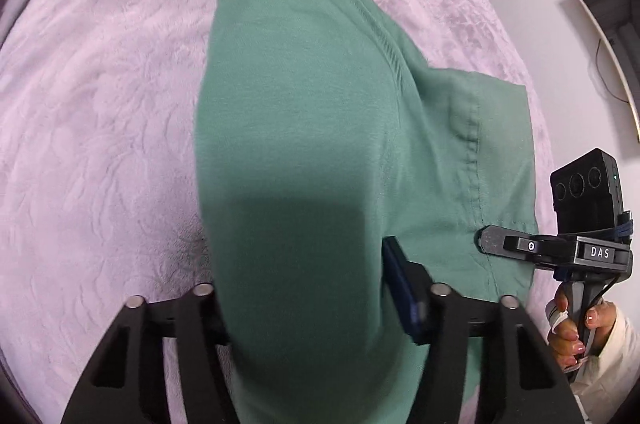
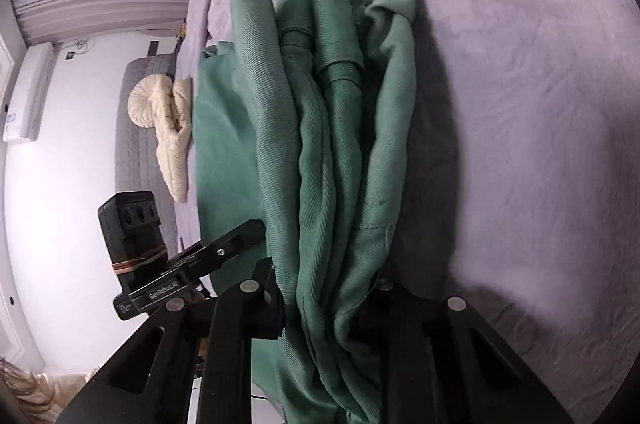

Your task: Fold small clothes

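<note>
Green twill garment [image 1: 304,152], small, lying on a bed under a pale lilac plush blanket [image 1: 100,84].

Left wrist view: smooth, broad fold running away from the camera, one flat hemmed panel spread to the right with a visible stitched seam. Left claw [image 1: 316,308] straddling the near end of the fold, one blue-padded finger [image 1: 404,296] against the cloth, the other hidden behind it; whether pressed tight, cannot tell. Right claw [image 1: 486,238] seen from the side at the panel's right edge, tip on the fabric, handle in a person's hand [image 1: 576,328] with a cream sleeve.

Right wrist view: same garment [image 2: 332,152] bunched into several lengthwise ridges, hems and a rolled cuff at the far end. Right claw [image 2: 332,308] drawn narrow, clamped on the gathered near end. Left claw [image 2: 224,252] entering from the left, tip at the cloth's edge.

Edges: bed border close on the left of the right wrist view, white floor beyond, cream knit item [image 2: 168,128] on a grey quilted mat [image 2: 132,160]. Open blanket [image 2: 520,104] wide to the right and beyond.
</note>
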The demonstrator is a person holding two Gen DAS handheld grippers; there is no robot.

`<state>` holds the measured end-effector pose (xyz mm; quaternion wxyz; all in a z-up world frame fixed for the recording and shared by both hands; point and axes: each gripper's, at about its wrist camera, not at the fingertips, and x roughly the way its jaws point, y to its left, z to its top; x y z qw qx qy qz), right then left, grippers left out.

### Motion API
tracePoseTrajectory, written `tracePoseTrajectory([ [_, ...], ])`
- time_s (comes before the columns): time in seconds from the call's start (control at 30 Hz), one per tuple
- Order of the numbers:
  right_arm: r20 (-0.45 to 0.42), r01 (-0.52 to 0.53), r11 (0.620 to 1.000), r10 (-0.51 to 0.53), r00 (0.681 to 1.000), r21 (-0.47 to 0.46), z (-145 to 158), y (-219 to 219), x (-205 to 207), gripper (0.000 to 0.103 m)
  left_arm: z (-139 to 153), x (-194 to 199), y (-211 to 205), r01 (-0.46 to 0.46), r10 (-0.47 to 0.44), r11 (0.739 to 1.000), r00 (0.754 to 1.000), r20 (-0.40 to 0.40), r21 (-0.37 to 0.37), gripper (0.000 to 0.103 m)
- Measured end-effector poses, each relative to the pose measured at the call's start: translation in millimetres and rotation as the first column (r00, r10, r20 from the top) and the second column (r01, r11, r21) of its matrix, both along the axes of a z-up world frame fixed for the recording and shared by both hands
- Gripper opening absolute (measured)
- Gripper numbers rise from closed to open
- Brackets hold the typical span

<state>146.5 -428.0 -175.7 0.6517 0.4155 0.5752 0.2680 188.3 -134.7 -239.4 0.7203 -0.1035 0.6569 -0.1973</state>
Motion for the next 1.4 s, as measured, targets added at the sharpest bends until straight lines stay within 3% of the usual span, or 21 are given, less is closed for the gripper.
tracePoseTrajectory([
  [0.17,0.02,0.027,0.998,-0.028,0.999,0.06,27,11,-15,0.024,31,-8,20,-0.003,0.003,0.999,1.0,0.014,-0.043,0.053],
  [0.47,0.059,0.024,0.997,-0.028,0.998,0.067,67,60,-64,0.024,92,-52,79,0.018,-0.018,0.998,1.0,0.014,-0.055,0.053],
  [0.67,0.029,0.007,0.997,-0.01,1.0,0.081,60,112,-102,0.024,106,-96,138,0.005,-0.005,1.0,1.0,-0.028,-0.02,0.053],
  [0.87,-0.03,-0.013,0.998,0.015,0.999,0.065,28,169,-127,0.024,89,-143,187,-0.033,0.037,0.999,0.995,-0.09,0.042,0.053],
  [0.93,-0.051,-0.016,0.999,0.018,0.999,0.038,18,182,-127,0.024,75,-154,199,-0.048,0.054,0.998,0.992,-0.115,0.051,0.053],
  [1.03,-0.086,-0.017,0.996,0.01,0.996,-0.085,7,190,-127,0.028,62,-165,211,-0.058,0.066,0.996,0.988,-0.137,0.062,0.057],
  [1.1,-0.097,-0.015,0.967,-0.01,0.995,-0.256,12,183,-127,0.051,72,-171,222,-0.04,0.047,0.998,0.992,-0.121,0.058,0.057],
  [1.17,-0.081,0.013,0.915,-0.05,0.995,-0.404,26,172,-130,0.057,84,-173,227,-0.006,0.012,0.997,0.996,-0.089,0.073,0.057],
  [1.3,0.011,0.139,0.895,-0.149,0.989,-0.424,58,140,-129,0.057,111,-158,240,-0.023,0.021,0.991,1.0,0.019,0.132,0.057],
  [1.4,0.046,0.178,0.917,-0.173,0.984,-0.357,65,138,-119,0.057,114,-134,255,-0.093,0.086,0.981,0.995,0.053,0.167,0.057],
])
